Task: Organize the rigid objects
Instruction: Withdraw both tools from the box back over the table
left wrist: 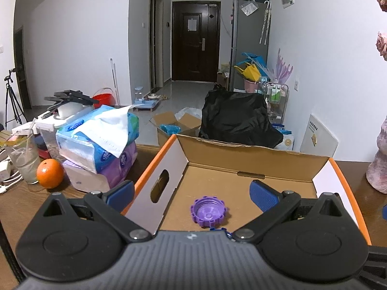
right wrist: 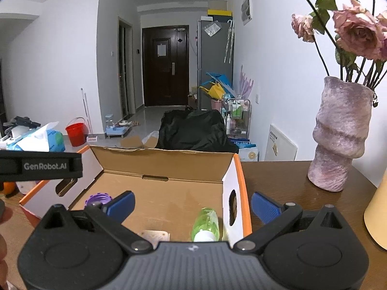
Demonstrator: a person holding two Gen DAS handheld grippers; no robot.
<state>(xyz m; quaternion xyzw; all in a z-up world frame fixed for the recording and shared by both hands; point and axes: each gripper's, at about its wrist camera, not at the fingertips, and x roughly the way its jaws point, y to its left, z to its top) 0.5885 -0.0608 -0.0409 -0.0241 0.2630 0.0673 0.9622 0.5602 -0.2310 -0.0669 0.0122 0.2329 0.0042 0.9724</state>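
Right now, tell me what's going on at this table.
A person is sorting small items into a cardboard box with a gripper in each hand. The left gripper and right gripper both hang open and empty over it. Inside lie a purple cap, a green bottle on its side and a small flat piece. A vase stands beside the box.

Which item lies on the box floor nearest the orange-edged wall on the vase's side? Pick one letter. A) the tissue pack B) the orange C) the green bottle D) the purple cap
C: in the right wrist view the green bottle lies on its side in the cardboard box, right beside the orange-edged wall, while the purple cap sits across the floor.
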